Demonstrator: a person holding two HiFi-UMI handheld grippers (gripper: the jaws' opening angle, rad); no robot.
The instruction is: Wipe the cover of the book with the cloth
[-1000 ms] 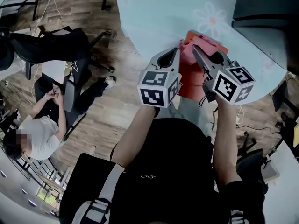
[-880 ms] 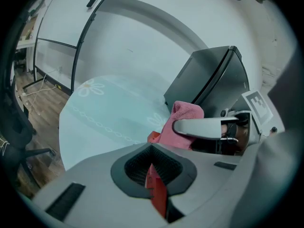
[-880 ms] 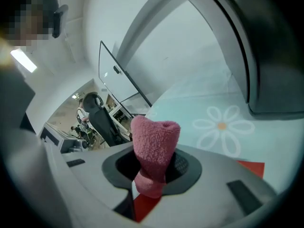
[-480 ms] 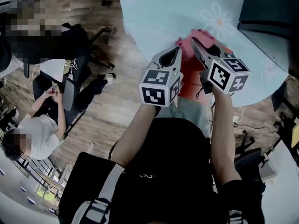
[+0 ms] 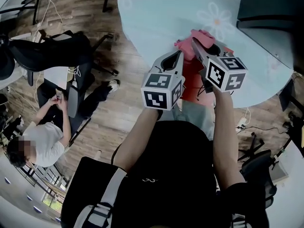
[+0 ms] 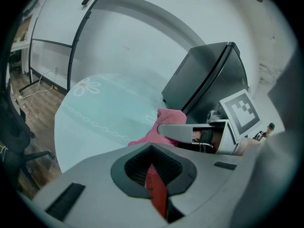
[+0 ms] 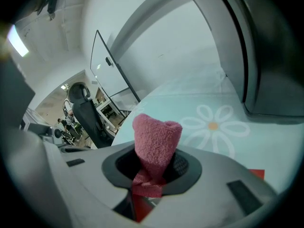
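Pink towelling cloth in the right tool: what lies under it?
A red book on the pale blue table; the pink towelling cloth and right tool hide much of its cover.

The left gripper (image 5: 180, 54) and right gripper (image 5: 194, 41) are grey, each carrying a black-and-white marker cube (image 5: 161, 90). Below the left cube: a black short-sleeved top (image 5: 175, 175), perhaps a grey bag strap (image 5: 108, 194).

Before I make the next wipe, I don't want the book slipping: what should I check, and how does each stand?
1. Cloth clamped in the right tongs: ok.
2. Book edge clamped in the left tongs: ok.
3. Cloth pressed onto the cover: cannot tell.
4. Book lying flat on the table: cannot tell.
5. The two tongs clear of each other: ok.
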